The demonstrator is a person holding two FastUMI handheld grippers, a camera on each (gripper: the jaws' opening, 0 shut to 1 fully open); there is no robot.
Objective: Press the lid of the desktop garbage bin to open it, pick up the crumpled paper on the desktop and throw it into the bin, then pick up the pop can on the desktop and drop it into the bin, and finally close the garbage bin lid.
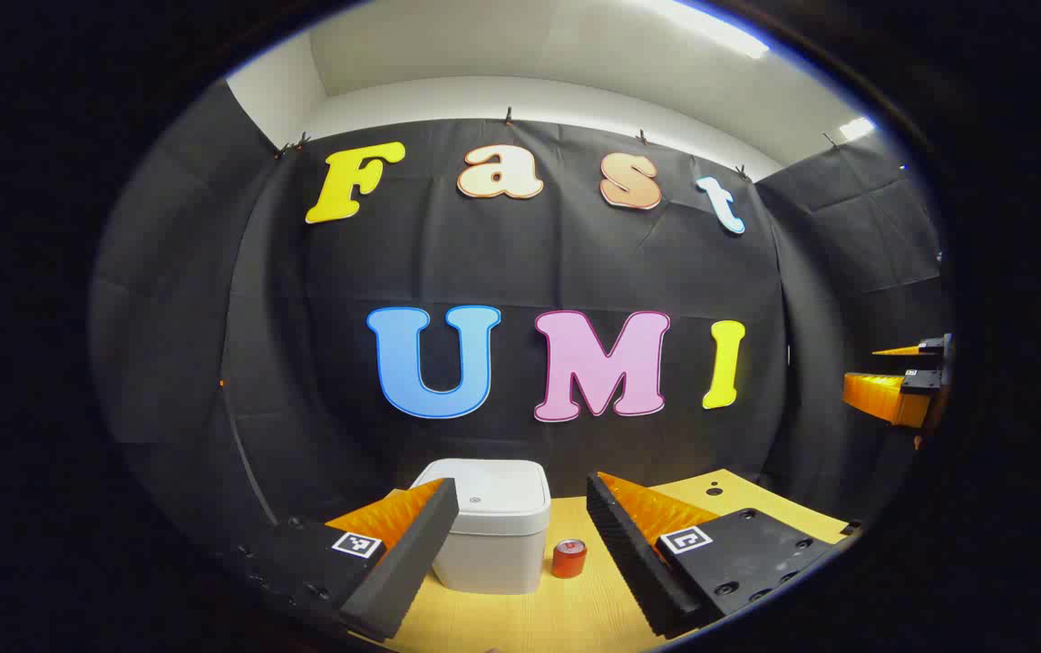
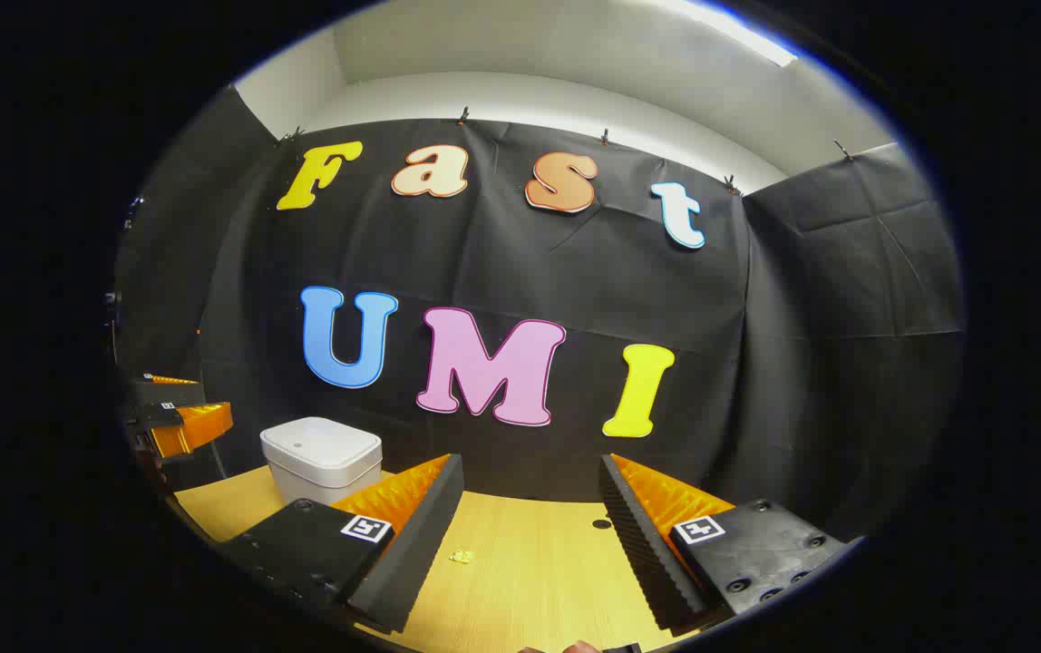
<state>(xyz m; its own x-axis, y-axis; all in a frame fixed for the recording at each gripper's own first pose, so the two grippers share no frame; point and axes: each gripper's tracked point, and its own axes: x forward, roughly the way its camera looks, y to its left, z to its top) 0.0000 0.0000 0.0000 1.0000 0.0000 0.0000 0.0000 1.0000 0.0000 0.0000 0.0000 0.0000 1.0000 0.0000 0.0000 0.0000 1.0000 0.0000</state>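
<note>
The white desktop bin (image 1: 493,531) stands on the wooden table (image 1: 557,617) with its lid down, straight ahead of my left gripper (image 1: 520,485), which is open and holds nothing. A red pop can (image 1: 569,558) stands upright just right of the bin. In the right gripper view the bin (image 2: 321,458) sits at the left, and a small yellowish scrap (image 2: 460,556), perhaps the crumpled paper, lies on the table near my open, empty right gripper (image 2: 531,464). Each gripper hangs above the table, short of the objects.
The black cloth wall closes in the table's back and sides. The right gripper (image 1: 897,385) shows at the far right of the left gripper view, and the left gripper (image 2: 180,422) at the left edge of the right gripper view. A small hole (image 2: 601,523) marks the tabletop.
</note>
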